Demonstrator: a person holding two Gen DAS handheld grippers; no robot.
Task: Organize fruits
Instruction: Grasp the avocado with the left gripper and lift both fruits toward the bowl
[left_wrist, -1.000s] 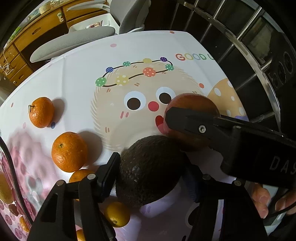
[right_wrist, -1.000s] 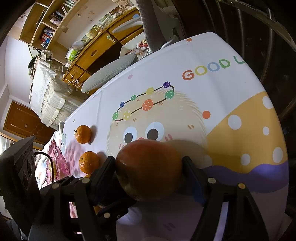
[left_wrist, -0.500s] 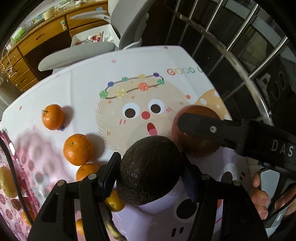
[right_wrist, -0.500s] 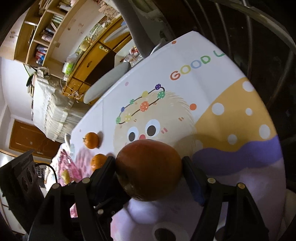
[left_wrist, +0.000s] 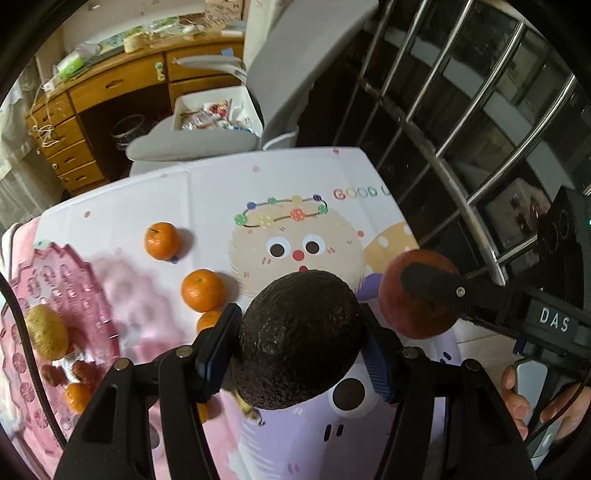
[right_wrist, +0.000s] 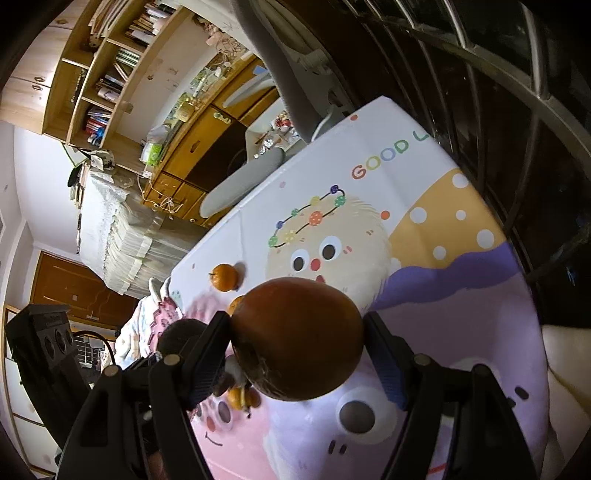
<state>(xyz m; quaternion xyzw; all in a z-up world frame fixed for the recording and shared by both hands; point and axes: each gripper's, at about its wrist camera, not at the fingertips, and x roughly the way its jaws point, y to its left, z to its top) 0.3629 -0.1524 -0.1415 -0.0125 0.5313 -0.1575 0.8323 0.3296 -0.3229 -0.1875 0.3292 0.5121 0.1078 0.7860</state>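
Jaws of the left gripper (left_wrist: 300, 349) clamp an avocado (left_wrist: 301, 341), the right gripper (right_wrist: 297, 343) an apple (right_wrist: 297, 338); the pink tray (left_wrist: 55, 295) lies to the left, nearer the avocado's side.

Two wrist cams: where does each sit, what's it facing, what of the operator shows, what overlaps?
Left wrist: on the left gripper, looking down its fingers at the avocado, pink tray left; right gripper and a hand show.
Right wrist: on the right gripper, facing the apple; left gripper's body visible.
Shared: cartoon tablecloth, tangerines, both fruits.
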